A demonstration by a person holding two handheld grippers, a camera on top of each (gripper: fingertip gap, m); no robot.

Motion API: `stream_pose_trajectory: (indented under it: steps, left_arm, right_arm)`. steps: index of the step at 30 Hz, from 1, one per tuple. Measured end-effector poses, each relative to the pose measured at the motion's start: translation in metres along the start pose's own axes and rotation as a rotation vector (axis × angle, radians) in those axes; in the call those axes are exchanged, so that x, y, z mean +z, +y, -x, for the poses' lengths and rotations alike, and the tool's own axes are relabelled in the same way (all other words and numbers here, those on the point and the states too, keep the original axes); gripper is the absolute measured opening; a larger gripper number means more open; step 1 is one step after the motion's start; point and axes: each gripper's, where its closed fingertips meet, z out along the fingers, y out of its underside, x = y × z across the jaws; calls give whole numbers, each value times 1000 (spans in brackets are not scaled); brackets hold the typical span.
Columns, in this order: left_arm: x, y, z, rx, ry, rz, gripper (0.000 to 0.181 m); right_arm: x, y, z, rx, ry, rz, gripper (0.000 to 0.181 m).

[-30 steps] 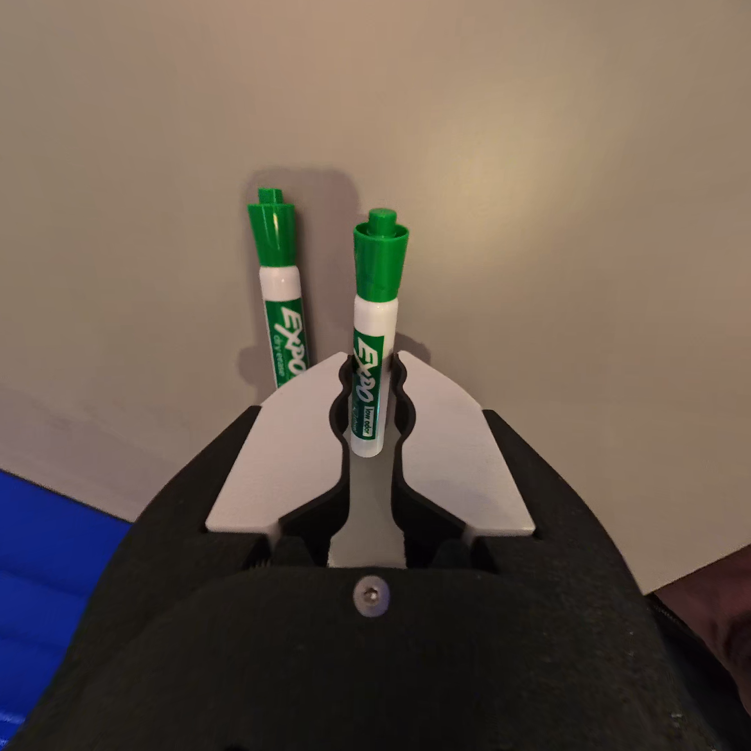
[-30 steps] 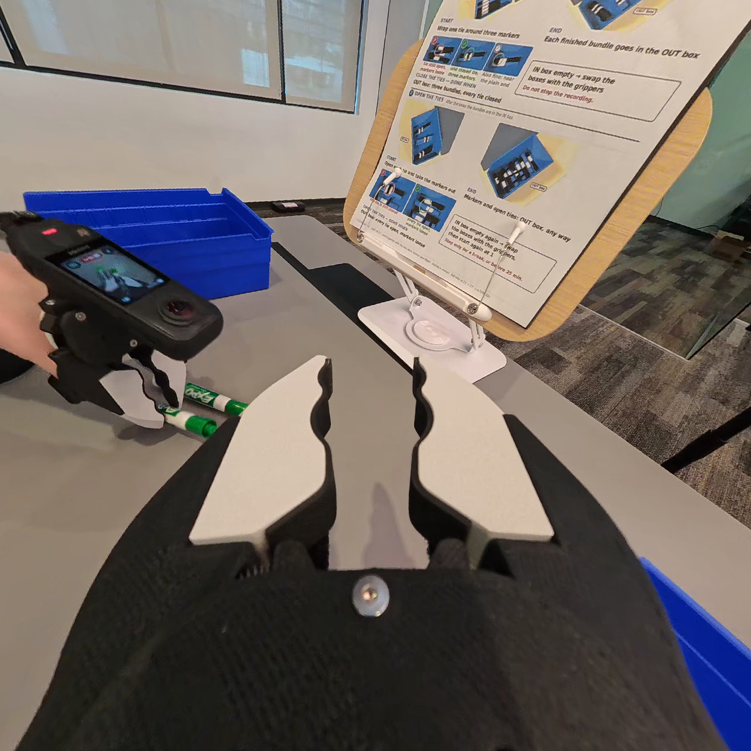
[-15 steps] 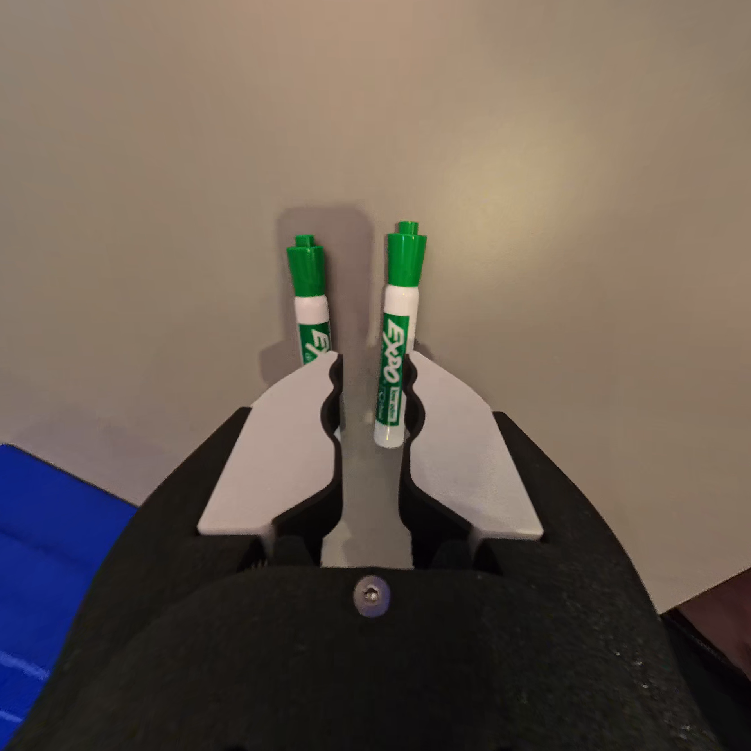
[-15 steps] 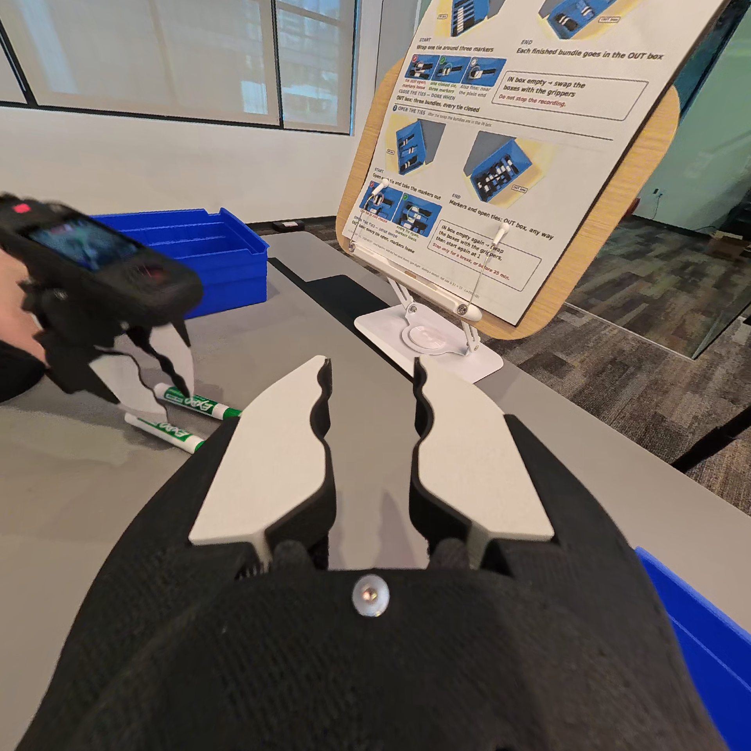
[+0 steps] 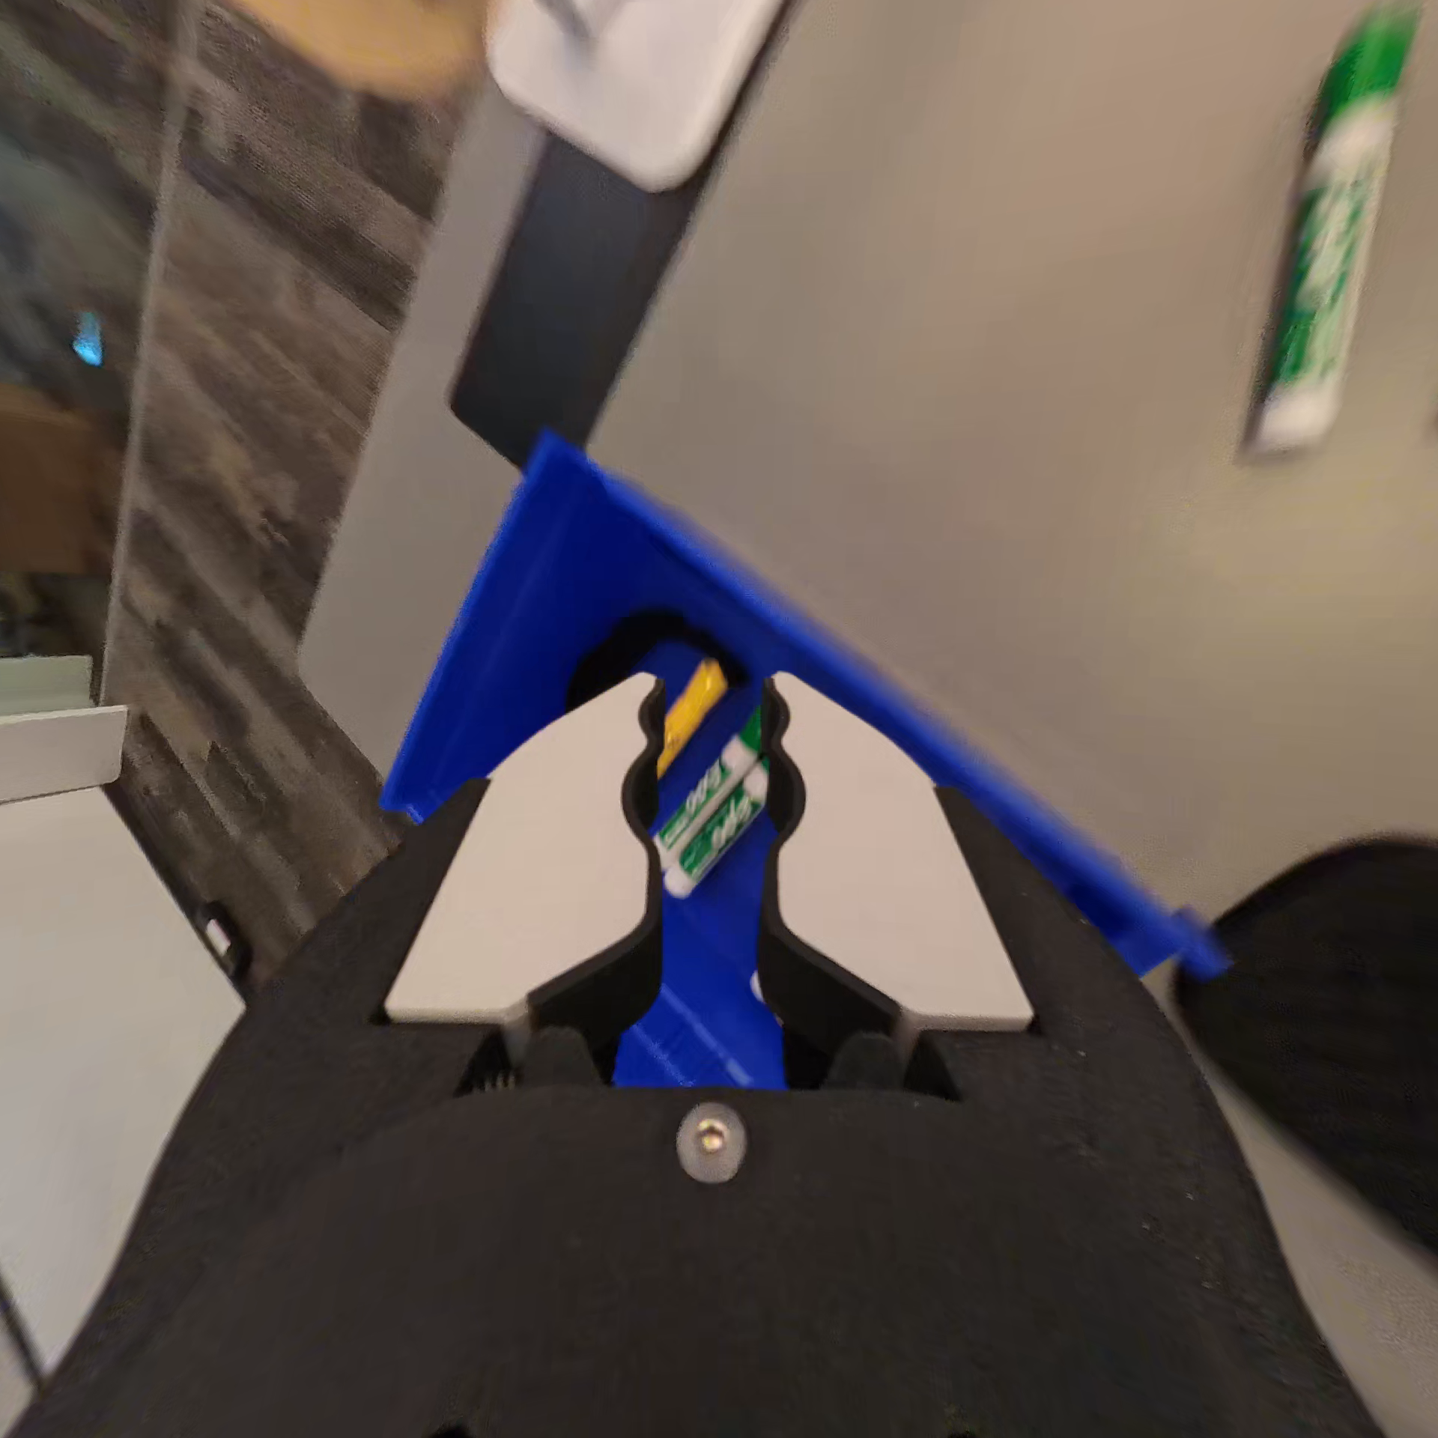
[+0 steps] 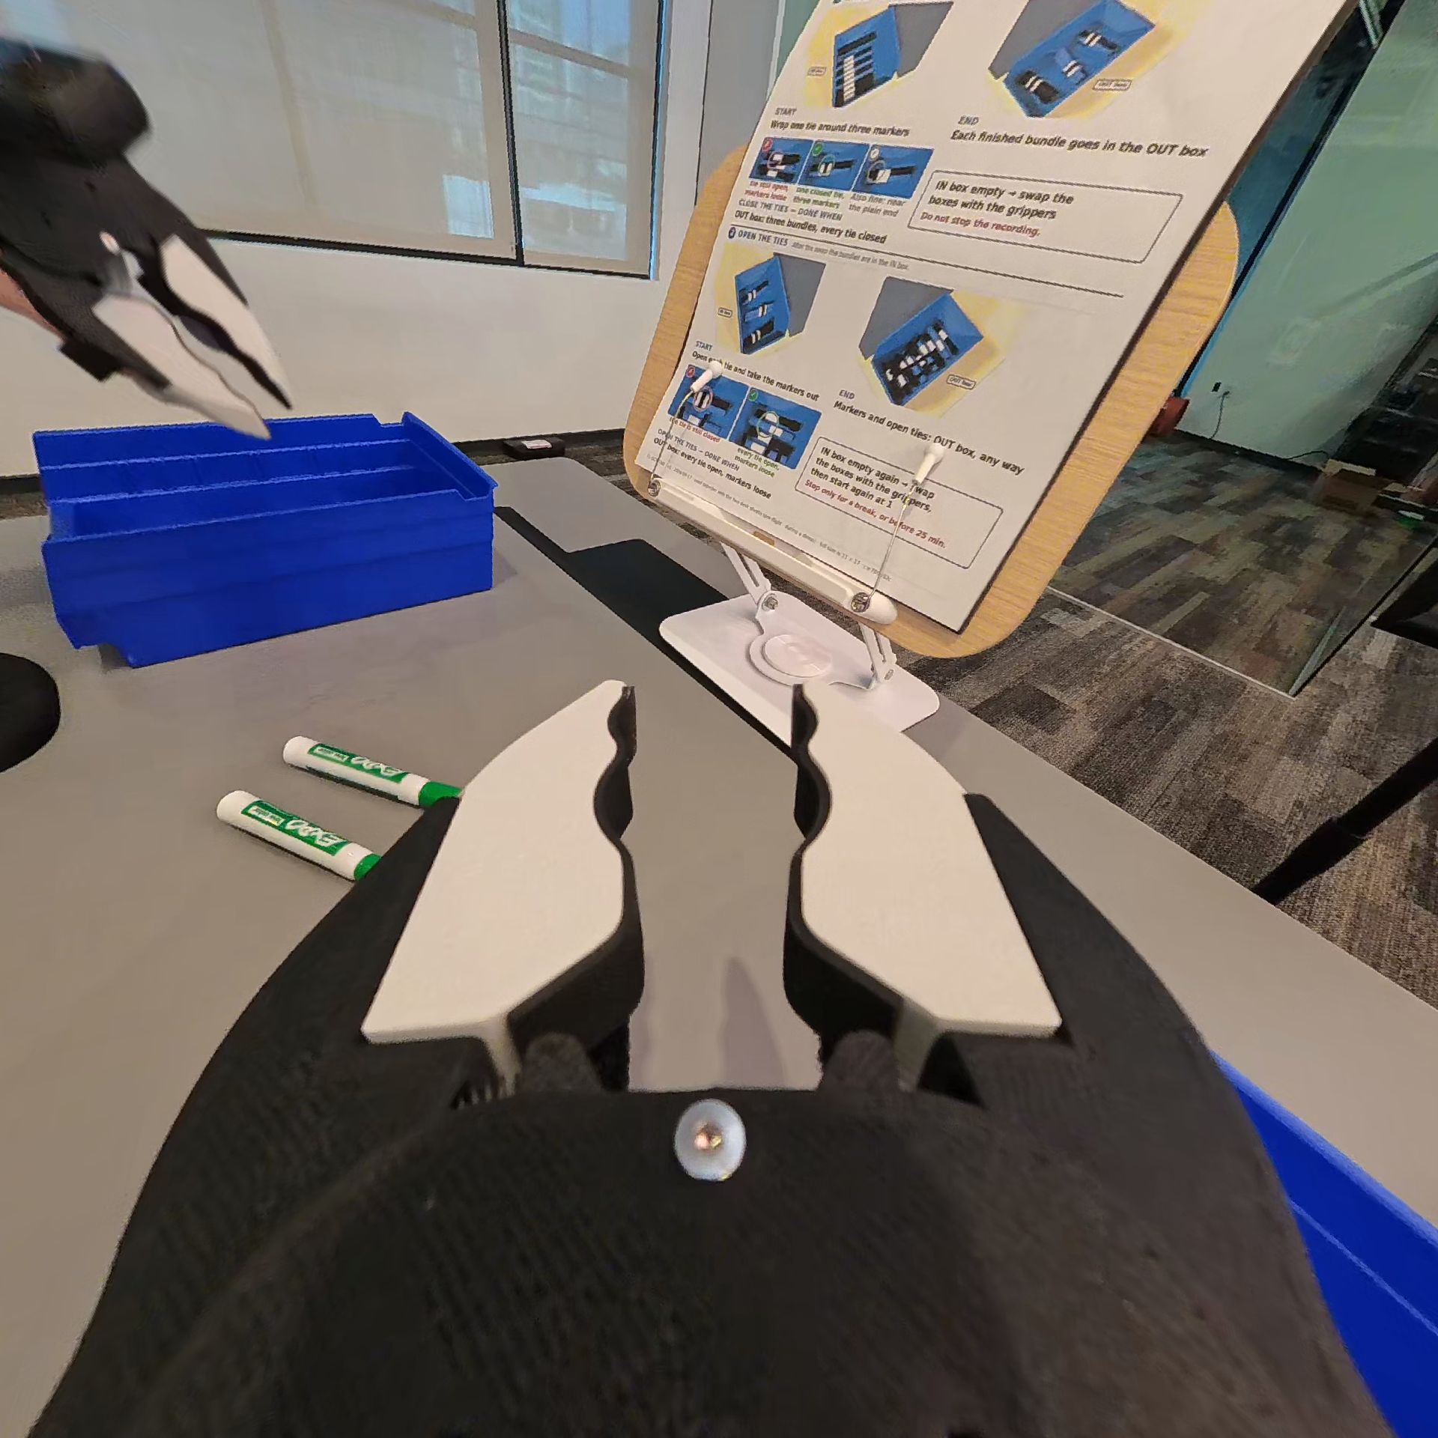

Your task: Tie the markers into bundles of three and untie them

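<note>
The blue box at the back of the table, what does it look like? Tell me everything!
The blue box is a long, shallow bin that looks like glossy plastic. Ridges run along its inside, and a stepped lip goes around its rim. It sits flat on the grey table, beyond the two green markers. Nothing touches it, and no contents show from the right wrist view. The left gripper hovers above it, blurred.

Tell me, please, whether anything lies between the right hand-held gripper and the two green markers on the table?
Nothing visible does: bare grey table separates the open right hand-held gripper from the two green markers lying to its left.
</note>
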Motion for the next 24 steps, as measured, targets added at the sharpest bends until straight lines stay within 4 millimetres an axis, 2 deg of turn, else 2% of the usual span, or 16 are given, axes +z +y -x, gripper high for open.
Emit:
stream_pose_trajectory:
  steps: [1, 4, 7, 11, 16, 20, 24]
  left_arm:
    - [13, 22, -2, 42, 52, 42, 23]
    - [50, 79, -6, 118, 136, 140, 20]
    - [76, 111, -8, 167, 162, 166, 17]
    - [95, 119, -13, 205, 194, 125, 18]
    - [112, 129, -15, 293, 212, 164, 21]
    - [121, 138, -19, 325, 240, 211, 21]
    - [121, 137, -18, 307, 242, 207, 20]
  right_arm:
    - [1, 0, 0, -1, -1, 2, 39]
    - [5, 6, 1, -10, 1, 24, 39]
    - [10, 14, 0, -16, 7, 54, 40]
    - [15, 25, -2, -10, 8, 89, 40]
    - [21, 35, -2, -21, 9, 133, 42]
    - [23, 35, 0, -28, 7, 137, 42]
    - [23, 34, 0, -34, 7, 137, 42]
